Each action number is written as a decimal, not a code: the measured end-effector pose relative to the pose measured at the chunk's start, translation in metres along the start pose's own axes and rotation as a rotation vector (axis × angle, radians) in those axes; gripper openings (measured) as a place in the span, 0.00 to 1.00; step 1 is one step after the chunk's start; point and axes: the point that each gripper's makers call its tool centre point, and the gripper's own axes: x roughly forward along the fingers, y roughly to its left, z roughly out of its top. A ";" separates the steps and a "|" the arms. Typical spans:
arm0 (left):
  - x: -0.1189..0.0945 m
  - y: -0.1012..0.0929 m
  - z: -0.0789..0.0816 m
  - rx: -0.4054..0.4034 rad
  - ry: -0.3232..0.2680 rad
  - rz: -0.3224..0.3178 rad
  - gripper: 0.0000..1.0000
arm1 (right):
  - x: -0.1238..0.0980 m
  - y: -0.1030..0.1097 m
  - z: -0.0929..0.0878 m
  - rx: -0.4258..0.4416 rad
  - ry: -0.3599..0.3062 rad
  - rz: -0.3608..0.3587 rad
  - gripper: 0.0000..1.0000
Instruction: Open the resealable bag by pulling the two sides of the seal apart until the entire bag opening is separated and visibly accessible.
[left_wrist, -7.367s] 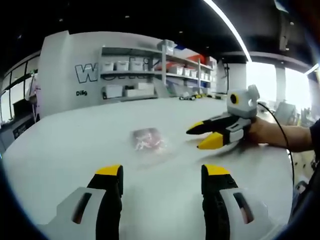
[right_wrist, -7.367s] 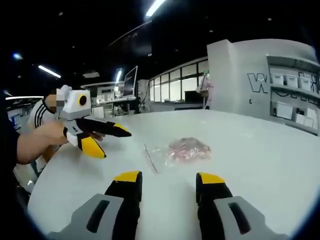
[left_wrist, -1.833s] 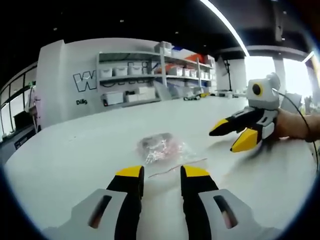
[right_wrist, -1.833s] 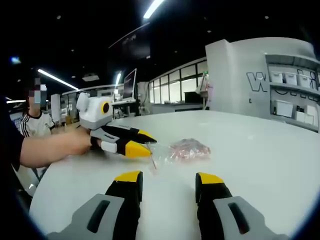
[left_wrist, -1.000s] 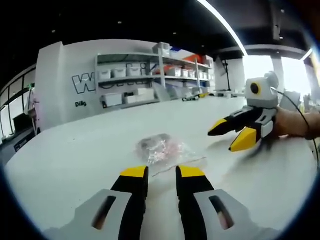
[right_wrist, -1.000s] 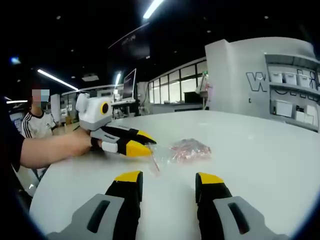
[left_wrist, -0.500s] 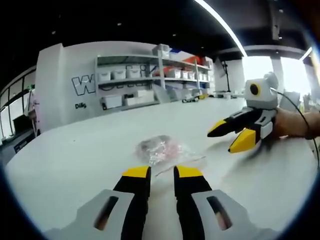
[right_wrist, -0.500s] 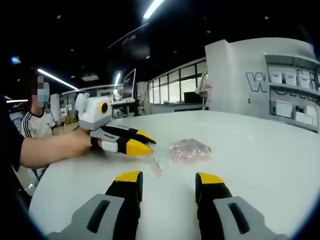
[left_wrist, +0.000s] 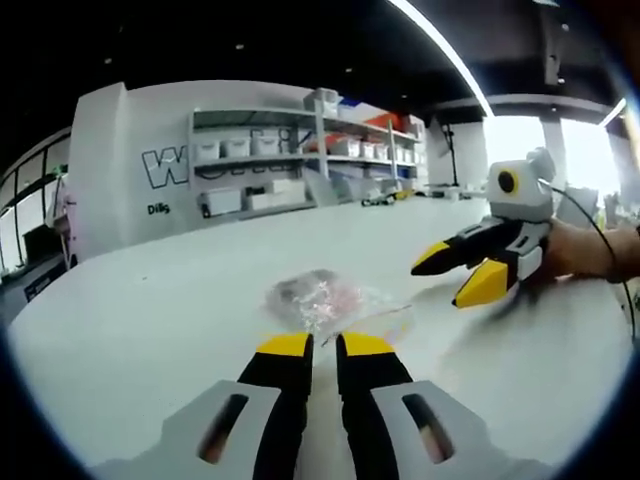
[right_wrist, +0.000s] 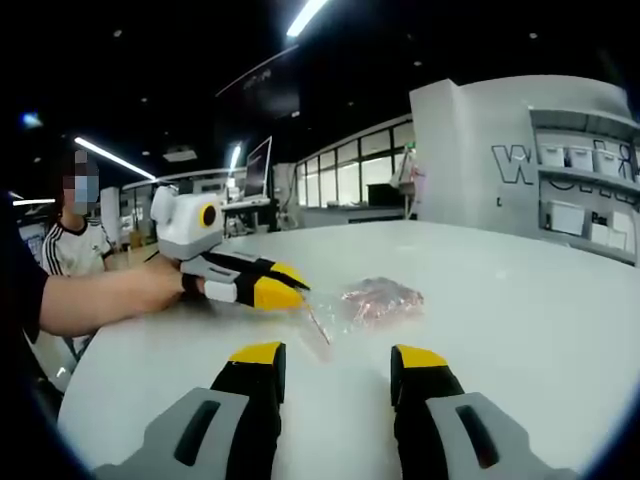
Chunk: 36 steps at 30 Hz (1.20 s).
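Across the smooth, matte white tabletop (left_wrist: 130, 300) a clear, crinkled resealable bag (left_wrist: 325, 300) of pinkish bits lies at centre, its thin seal strip nearest both tools. At six o'clock in the left gripper view, the left gripper (left_wrist: 314, 346), yellow-tipped black jaws on grey plastic bodies, is pinched on the bag's edge. At three o'clock there, the right gripper (left_wrist: 449, 280) hovers with jaws spread, holding nothing, apart from the bag.

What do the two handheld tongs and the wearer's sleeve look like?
Each of the tongs, left and right, has black jaws with yellow tips on a light grey body. A black cable trails from the right one. The left arm wears a dark sleeve.
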 end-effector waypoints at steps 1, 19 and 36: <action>0.000 -0.001 0.001 -0.001 -0.003 -0.004 0.08 | 0.000 0.000 0.000 0.000 0.000 0.000 0.40; 0.000 -0.006 0.001 -0.019 -0.007 -0.031 0.02 | 0.000 -0.001 0.000 0.000 0.000 -0.003 0.40; -0.006 -0.010 0.008 -0.012 -0.044 -0.032 0.02 | 0.000 -0.001 0.000 0.000 0.000 -0.005 0.40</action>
